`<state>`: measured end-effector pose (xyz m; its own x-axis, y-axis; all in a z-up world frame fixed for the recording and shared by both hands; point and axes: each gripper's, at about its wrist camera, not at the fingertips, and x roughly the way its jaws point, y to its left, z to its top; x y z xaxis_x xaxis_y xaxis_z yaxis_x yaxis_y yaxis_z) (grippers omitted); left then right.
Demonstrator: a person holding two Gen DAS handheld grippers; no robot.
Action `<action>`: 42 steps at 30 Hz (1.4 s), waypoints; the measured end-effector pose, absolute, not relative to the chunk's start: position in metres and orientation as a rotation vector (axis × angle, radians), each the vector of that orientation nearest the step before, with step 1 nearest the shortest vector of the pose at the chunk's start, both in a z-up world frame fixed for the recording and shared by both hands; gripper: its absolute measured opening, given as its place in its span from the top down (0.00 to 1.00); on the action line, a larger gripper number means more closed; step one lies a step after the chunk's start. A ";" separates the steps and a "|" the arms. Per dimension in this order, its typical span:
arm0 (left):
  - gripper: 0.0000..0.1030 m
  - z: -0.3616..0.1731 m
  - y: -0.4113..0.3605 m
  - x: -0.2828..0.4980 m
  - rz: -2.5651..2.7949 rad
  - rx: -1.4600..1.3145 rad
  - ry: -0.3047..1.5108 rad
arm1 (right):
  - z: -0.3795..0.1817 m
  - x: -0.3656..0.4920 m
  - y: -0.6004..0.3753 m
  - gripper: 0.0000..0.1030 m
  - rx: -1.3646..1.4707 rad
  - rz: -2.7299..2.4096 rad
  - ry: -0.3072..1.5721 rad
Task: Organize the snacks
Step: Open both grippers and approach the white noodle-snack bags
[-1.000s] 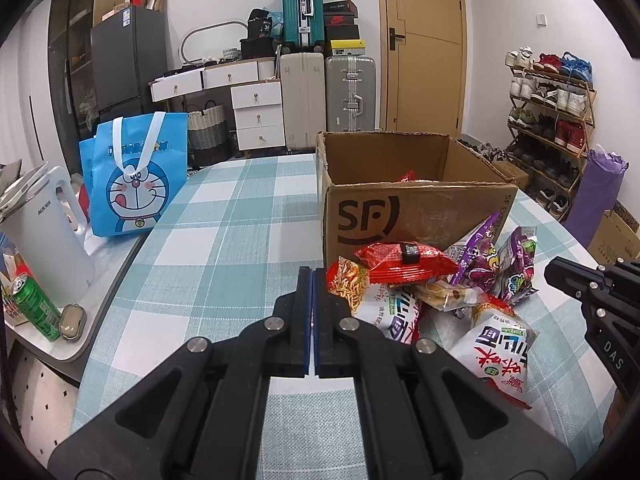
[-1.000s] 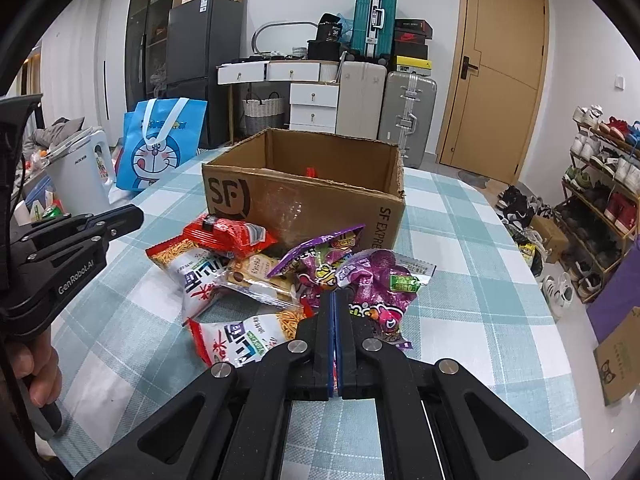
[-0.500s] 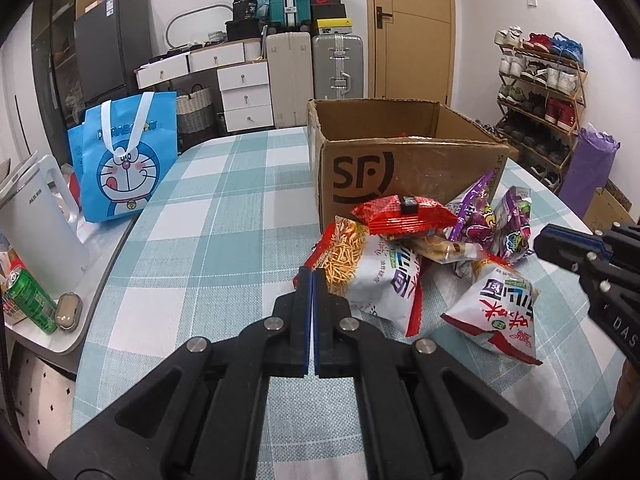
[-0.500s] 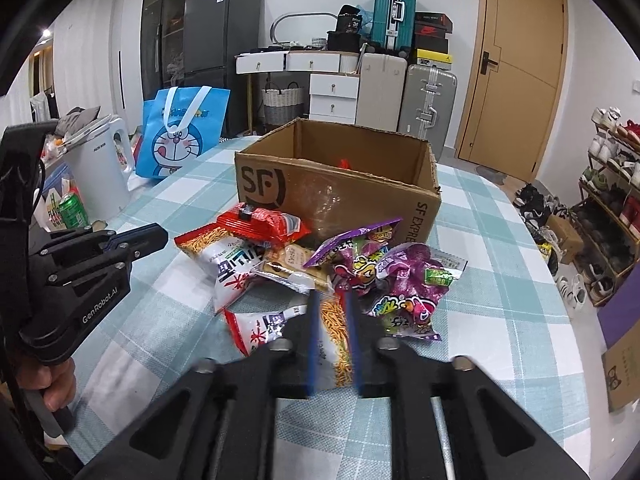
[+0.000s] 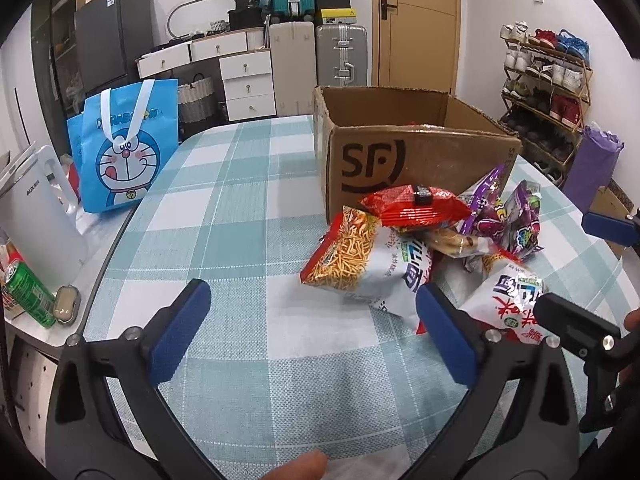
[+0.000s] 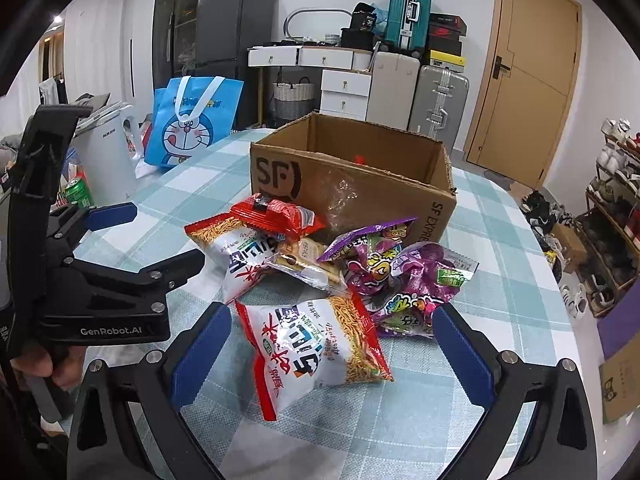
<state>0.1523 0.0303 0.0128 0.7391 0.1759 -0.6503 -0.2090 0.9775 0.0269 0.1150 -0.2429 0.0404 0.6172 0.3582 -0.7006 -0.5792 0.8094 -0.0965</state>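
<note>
Room: cluttered living space, with suitcases (image 6: 408, 12), white drawers (image 6: 344, 88) and a wooden door (image 6: 524, 64) far beyond both pairs of tongs.
Surface: counter (image 5: 240, 208) under a teal checked cloth.
Left tongs (image 5: 312, 328): jaws opening, now spread wide, nothing between them but bare cloth; the snack heap lies ahead and off to their right.
Right tongs (image 6: 332, 348): jaws opening, also spread wide; the near noodle-snack bag (image 6: 316, 344) lies flat on the cloth between the two blue pads, neither pad touching it.
Snack heap: second noodle bag (image 6: 240, 256), red packet (image 6: 276, 216) and purple candy bags (image 6: 400, 276) piled just beyond the right tongs, against the front of the box.
Box (image 6: 360, 196): open-topped cardboard, farther ahead of both tongs; something red shows inside.
Step in hand: judged as the reach for a first bag, with the heap not yet sorted.
Near bag's axis: long axis runs diagonally, from the left pad's side near the tongs out towards the right pad's side; print upside down to the right camera.
Next move calls for: lowering the right tongs and closing across the bag's shorter width, lightly, since the film looks puffy and slippery, then carrying it over the box rim.
</note>
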 end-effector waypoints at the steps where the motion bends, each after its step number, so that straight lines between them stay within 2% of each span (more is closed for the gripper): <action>1: 0.01 0.012 0.031 0.154 0.209 -0.047 0.713 | 0.039 0.115 -0.243 0.01 -0.332 0.551 0.730; 11: 0.01 0.000 0.032 0.164 0.177 -0.058 0.760 | 0.023 0.121 -0.241 0.01 -0.340 0.581 0.790; 42: 0.01 -0.005 0.026 0.166 0.186 -0.028 0.763 | 0.020 0.128 -0.243 0.01 -0.333 0.582 0.798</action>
